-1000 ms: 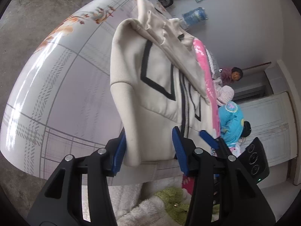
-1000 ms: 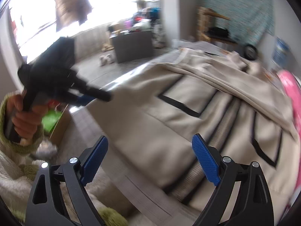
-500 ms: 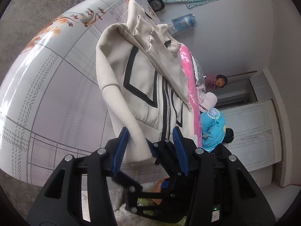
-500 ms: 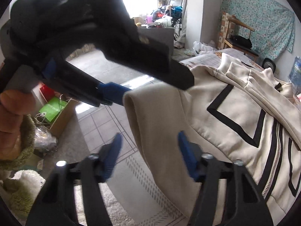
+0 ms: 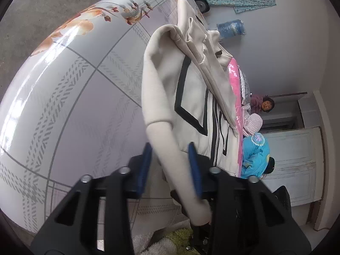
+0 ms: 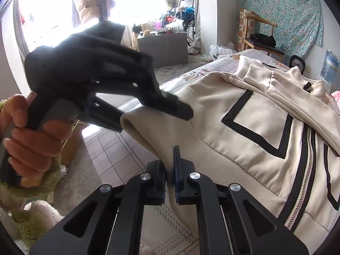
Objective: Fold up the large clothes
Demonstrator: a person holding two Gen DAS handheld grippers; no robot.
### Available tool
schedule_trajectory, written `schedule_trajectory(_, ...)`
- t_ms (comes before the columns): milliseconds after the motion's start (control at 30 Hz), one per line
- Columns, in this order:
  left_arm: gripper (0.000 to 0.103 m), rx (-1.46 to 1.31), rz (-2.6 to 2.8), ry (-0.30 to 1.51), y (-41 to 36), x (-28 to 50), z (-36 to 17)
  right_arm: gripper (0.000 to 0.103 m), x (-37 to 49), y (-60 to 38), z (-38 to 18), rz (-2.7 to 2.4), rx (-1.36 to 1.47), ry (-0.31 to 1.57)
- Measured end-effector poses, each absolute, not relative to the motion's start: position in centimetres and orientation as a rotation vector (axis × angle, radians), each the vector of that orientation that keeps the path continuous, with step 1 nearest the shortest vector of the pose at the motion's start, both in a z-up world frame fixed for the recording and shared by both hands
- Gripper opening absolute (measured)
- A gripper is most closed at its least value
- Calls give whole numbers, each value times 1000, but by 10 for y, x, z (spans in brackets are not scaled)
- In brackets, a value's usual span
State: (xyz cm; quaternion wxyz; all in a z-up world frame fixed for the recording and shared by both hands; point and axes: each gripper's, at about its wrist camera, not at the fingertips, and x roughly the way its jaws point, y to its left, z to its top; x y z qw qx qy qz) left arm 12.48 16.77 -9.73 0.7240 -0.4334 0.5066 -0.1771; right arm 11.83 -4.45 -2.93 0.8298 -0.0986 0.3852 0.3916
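Observation:
A cream jacket (image 5: pixel 191 97) with black stripes and a zipper lies on the table (image 5: pixel 74 95), front side up. Its near sleeve (image 5: pixel 165 140) runs off the table edge toward me. My left gripper (image 5: pixel 170 150) is closing on this sleeve, and both blue pads touch its sides. In the right wrist view the left gripper (image 6: pixel 153 120), held by a hand (image 6: pixel 31 136), straddles the sleeve (image 6: pixel 148 136) at the cuff. My right gripper (image 6: pixel 169 159) is shut on the sleeve's cloth lower down, beside the jacket (image 6: pixel 255 131) body.
A pink cloth (image 5: pixel 233 78) and a blue garment (image 5: pixel 255 155) lie beyond the jacket; a person (image 5: pixel 265 104) sits behind them. A water bottle (image 5: pixel 230 28) stands by the wall. A wooden chair (image 6: pixel 261 34), a grey cabinet (image 6: pixel 163 46) and a cardboard box (image 6: pixel 70 146) stand around the table.
My right gripper went from wide open to shut on the sleeve. My left gripper sank a little and narrowed onto the sleeve, which now stretches between both grippers.

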Motion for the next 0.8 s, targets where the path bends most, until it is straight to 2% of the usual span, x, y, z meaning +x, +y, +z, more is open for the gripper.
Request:
schedule_trajectory(67,17,-916,-379,1120,164,126,-97,11,118,-55,-25,842,-167,852)
schedule_trajectory(133,16,-861,-379,1107,160,126,-93,26,120,-78,-18,799,-110,864)
schedule_trajectory(167,16,-840,-374,1107,159,126,-92,42,120,-89,-16,771,-86,863)
schedule_trajectory(200,15,-804,-362,1111,157,126,-91,51,119,-103,-13,734,-63,863)
schedule_trajectory(400,15,-551,-288,1129,139,124,-87,60,115,-207,-13,415,20,907)
schedule_trajectory(633,15,-500,-289,1124,135,126,-85,61,103,-324,-22,58,142,949)
schedule_trajectory(800,15,-473,-281,1120,133,123,-84,61,94,-369,-27,-61,208,948)
